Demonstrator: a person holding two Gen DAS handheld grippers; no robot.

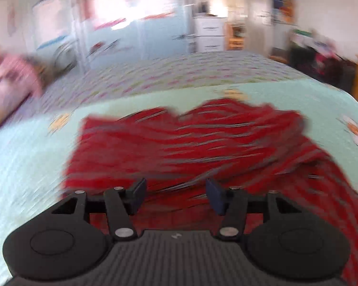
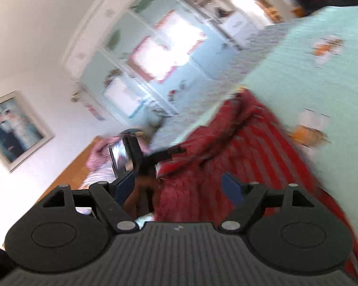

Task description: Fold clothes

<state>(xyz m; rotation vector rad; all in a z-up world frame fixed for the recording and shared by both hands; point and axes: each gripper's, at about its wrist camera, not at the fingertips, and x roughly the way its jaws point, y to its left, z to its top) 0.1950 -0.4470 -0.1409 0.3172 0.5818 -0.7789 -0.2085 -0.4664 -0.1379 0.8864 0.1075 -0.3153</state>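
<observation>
Your left black two-finger gripper (image 1: 176, 196) hung over the near part of a red garment with thin grey stripes (image 1: 191, 143). Its jaws stood wide apart with nothing between them. The garment lay spread on a pale mint-green bedspread with orange and white flower motifs (image 1: 28, 157), which left open cover to the left, right and far side of the cloth. The garment's far edge looked wavy and uneven; motion blur hid the finer detail. Beyond the mint cover ran a lighter sheet with a small multicoloured print (image 1: 179, 71), and past the bed's far edge stood a pale blue wardrobe (image 1: 140, 35) and a white chest of drawers (image 1: 208, 32).

Your right black two-finger gripper (image 2: 180, 188) was tilted steeply, so the room leaned in its view. Its jaws were also wide apart and held nothing. The red garment (image 2: 245, 147) lay bunched just ahead of it, with bare mint bedspread (image 2: 322, 83) to the right. A framed picture (image 2: 12, 128) hung on the white wall at far left. No writing or label was readable in either view.
</observation>
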